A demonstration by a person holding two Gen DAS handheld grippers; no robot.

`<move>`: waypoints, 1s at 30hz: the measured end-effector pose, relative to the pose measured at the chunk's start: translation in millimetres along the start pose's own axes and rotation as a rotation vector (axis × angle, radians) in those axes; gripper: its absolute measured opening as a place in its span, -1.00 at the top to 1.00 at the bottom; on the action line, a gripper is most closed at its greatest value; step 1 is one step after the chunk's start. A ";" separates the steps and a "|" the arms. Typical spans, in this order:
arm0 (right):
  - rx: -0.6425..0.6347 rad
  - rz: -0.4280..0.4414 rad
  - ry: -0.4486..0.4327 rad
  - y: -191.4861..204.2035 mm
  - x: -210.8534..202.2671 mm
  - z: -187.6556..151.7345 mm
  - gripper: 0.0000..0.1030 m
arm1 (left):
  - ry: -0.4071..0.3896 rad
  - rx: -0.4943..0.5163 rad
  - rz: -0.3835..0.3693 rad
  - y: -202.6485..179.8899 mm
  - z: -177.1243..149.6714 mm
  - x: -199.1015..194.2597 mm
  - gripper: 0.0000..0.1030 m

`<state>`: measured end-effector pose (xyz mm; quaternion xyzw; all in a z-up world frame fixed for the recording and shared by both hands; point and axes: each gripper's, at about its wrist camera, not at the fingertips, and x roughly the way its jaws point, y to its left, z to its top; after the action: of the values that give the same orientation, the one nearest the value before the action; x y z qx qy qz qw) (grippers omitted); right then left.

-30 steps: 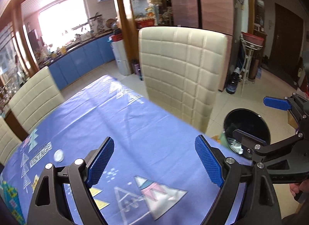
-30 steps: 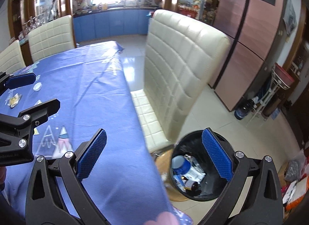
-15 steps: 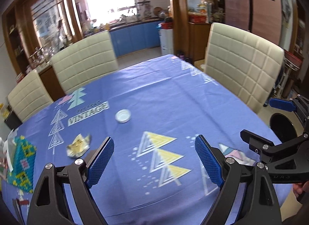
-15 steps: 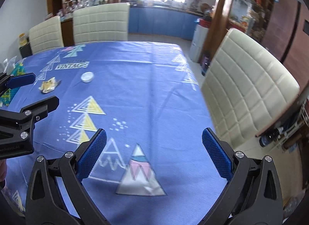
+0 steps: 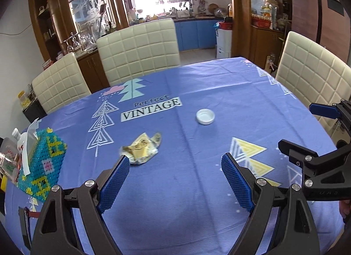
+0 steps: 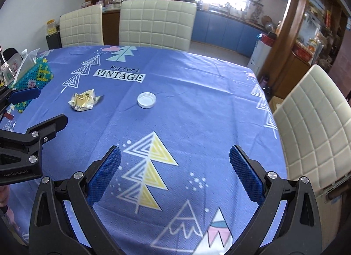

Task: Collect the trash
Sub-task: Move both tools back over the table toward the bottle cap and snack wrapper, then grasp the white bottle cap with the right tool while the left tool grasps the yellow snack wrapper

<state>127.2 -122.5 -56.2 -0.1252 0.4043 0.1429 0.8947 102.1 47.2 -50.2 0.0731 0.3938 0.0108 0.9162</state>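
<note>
A crumpled yellow wrapper [image 5: 141,148] lies on the blue tablecloth, just ahead of my left gripper's left fingertip; it also shows in the right wrist view [image 6: 84,99]. A white round cap [image 5: 205,116] lies farther out, to the right of the wrapper, and shows in the right wrist view [image 6: 146,100] too. My left gripper [image 5: 175,163] is open and empty above the table. My right gripper [image 6: 175,154] is open and empty, well short of the cap. The trash bin is out of view.
A beaded blue tissue box [image 5: 41,163] stands at the table's left edge, also in the right wrist view [image 6: 33,75]. Cream chairs stand at the far side [image 5: 140,46] and the right side [image 6: 318,123]. Cabinets and a kitchen lie behind.
Both grippers have swung left from the bin and the chair beside the table to face the tabletop. The wrapper and cap are now close in front. Both stay open.
</note>
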 end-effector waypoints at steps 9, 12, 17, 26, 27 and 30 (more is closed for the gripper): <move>-0.039 0.041 0.049 20.9 52.4 24.7 -0.90 | 0.045 -0.013 0.032 27.6 1.3 47.4 -0.62; -0.044 0.047 0.066 23.4 71.5 31.9 -0.90 | 0.064 -0.025 0.037 35.0 2.5 66.8 -0.62; -0.037 0.065 0.092 26.7 106.0 47.1 -0.90 | 0.071 -0.030 0.057 46.2 6.9 95.9 -0.62; -0.030 0.089 0.123 35.2 158.5 63.2 -0.90 | 0.116 -0.040 0.064 60.7 11.6 143.3 -0.62; -0.030 0.091 0.127 36.0 163.5 64.1 -0.90 | 0.120 -0.041 0.060 61.2 11.6 146.3 -0.62; -0.025 0.100 0.133 36.9 174.8 66.5 -0.90 | 0.126 -0.034 0.057 61.1 10.9 153.8 -0.62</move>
<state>270.3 -38.7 -150.2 -0.1251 0.4669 0.1837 0.8559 218.4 118.2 -144.8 0.0676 0.4484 0.0480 0.8900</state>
